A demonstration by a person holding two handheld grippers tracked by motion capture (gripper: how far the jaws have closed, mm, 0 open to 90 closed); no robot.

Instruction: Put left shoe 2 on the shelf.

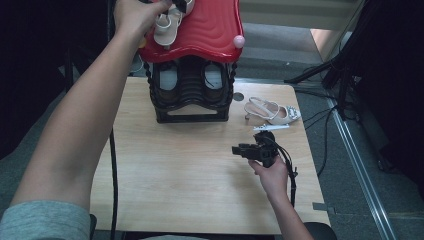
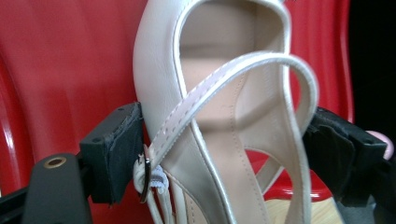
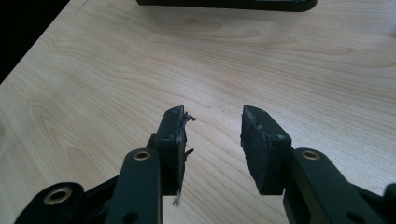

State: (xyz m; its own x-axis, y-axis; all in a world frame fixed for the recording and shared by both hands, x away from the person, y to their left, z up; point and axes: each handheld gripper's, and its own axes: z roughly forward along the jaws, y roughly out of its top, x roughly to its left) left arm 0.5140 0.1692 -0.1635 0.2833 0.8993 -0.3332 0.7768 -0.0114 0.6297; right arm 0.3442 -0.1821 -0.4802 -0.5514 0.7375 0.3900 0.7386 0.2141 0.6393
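A pale beige strappy sandal [image 2: 173,84] lies on the red wavy top shelf [image 1: 210,30] of a black shoe rack [image 1: 192,102] at the table's far edge. My left gripper [image 2: 224,158] is shut on the sandal [image 1: 167,27], with one pad on its heel side and the other against the strap. A matching sandal [image 1: 272,112] lies on its side on the wooden table [image 1: 200,170], right of the rack. My right gripper [image 3: 212,116] is open with nothing between its pads. It hovers low over the table near that second sandal, its jaws pointing left [image 1: 239,149].
A pair of dark shoes [image 1: 170,82] sits on the rack's lower shelf. A pink knob [image 1: 239,41] caps the top shelf's right corner. A thin white strip [image 1: 270,128] lies beside the right gripper. Black stand legs and cables [image 1: 325,75] are on the floor at the right.
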